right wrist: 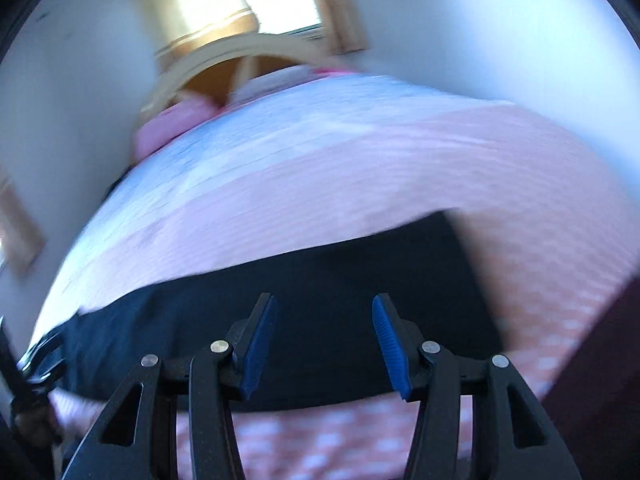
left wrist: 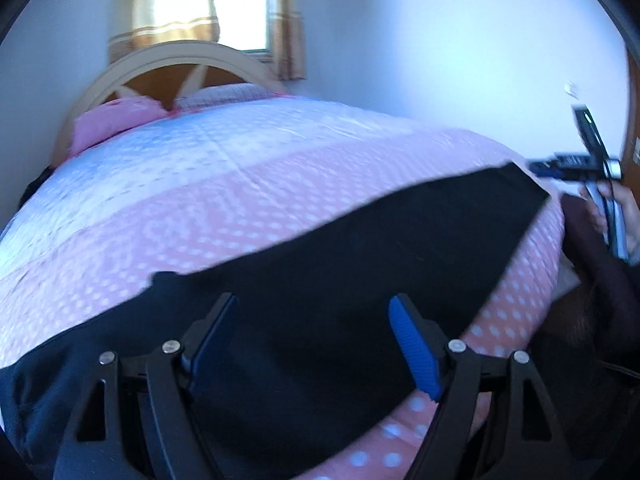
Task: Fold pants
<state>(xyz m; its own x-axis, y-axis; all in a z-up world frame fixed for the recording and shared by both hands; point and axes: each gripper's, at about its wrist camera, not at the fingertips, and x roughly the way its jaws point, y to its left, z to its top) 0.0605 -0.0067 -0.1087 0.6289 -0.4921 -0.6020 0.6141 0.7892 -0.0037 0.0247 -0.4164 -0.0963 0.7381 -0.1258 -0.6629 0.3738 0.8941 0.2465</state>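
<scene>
1. Pants, black, lie spread flat across the near edge of the bed, filling the lower half of the left wrist frame as one long dark band from lower left to a squared end at right centre; in the right wrist frame they fill the lower centre.
2. Only a single flat band shows, so the legs look already laid together lengthwise, though I cannot be sure. No crosswise fold is visible, so folding end to end seems left to do.
3. Left gripper hovers over the cloth at the bottom of its frame, jaws spread wide, gripping nothing.
4. Right gripper sits at the bottom of its frame above the pants, jaws also well apart and empty. It also shows at the right edge of the left wrist frame, in a hand.
5. Bedspread, pink with white dots and a pale blue band, lies under the pants.
6. Headboard, pillow and curtained window occupy the upper left.
</scene>
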